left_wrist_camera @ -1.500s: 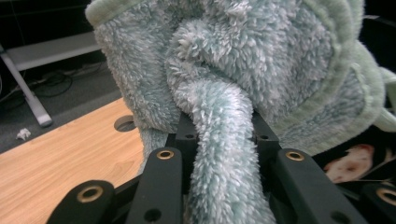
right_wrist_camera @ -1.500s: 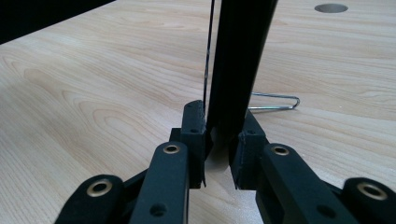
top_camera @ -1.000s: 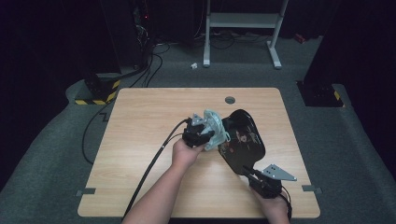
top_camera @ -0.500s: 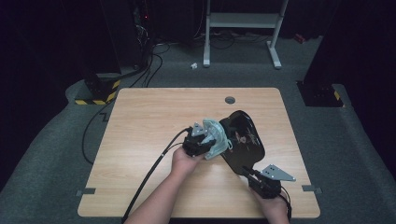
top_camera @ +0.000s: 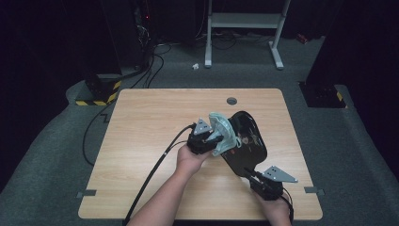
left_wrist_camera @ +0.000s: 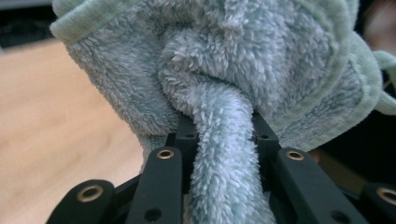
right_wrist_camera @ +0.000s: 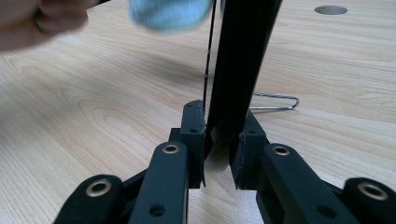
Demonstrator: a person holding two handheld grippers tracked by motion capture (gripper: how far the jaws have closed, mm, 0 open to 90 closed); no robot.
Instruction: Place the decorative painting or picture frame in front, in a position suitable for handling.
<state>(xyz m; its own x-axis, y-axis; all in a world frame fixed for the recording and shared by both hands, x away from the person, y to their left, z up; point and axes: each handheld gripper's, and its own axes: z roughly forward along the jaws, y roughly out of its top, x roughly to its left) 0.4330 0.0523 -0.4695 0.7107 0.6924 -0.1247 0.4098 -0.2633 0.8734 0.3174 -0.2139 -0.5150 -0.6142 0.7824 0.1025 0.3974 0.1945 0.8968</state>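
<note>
Wiping is in hand: a pale green towel (left_wrist_camera: 224, 84) is clenched in the left gripper (top_camera: 207, 137) against a black pan (top_camera: 247, 141), its handle grasped by the right gripper (top_camera: 258, 178). Next, steady rubbing across the pan is called for.

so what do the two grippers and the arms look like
Both the left gripper and the right gripper are black, with two black jaws on linkage arms studded with brass-ringed rivets. Each carries a grey three-cornered plate on top. A black cable trails from the left one. The forearms are bare, with no sleeves.
</note>
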